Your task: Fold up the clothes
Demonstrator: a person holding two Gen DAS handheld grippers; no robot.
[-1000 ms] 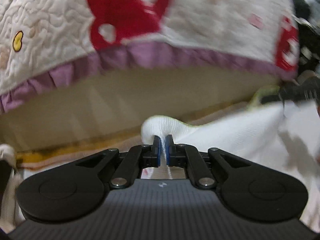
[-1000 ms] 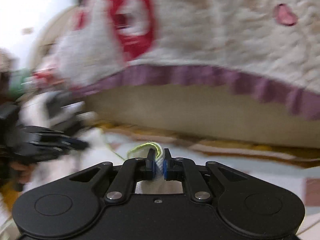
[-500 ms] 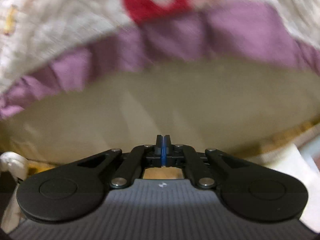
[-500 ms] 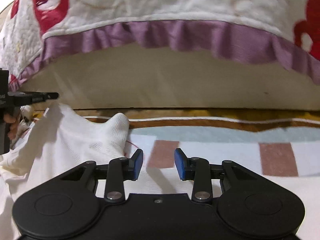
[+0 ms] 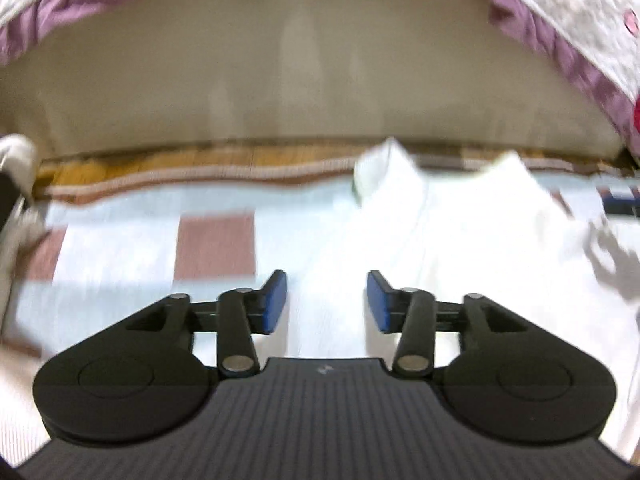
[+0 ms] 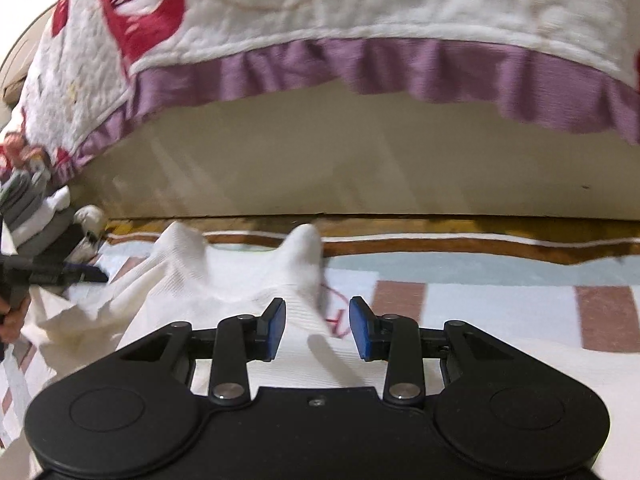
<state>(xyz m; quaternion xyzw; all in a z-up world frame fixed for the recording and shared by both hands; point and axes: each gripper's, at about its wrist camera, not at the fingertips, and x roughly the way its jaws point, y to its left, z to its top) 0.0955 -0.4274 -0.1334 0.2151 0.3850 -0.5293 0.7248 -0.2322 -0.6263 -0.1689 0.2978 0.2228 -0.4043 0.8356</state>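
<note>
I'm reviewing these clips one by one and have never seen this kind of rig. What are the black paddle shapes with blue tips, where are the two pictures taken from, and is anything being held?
No robot here: a person carries a hand-held gripper in each hand. Each picture comes from a wide-angle camera on one gripper, looking forward along its two fingers, so the black shapes are the tool itself. The left gripper and right gripper are both open, their blue pads apart, holding nothing. Ahead, a white garment lies on a checked blanket, two corners sticking up. Behind stands a bed with a quilt trimmed in purple. At the right view's left edge, the other gripper shows beside the garment.
</note>
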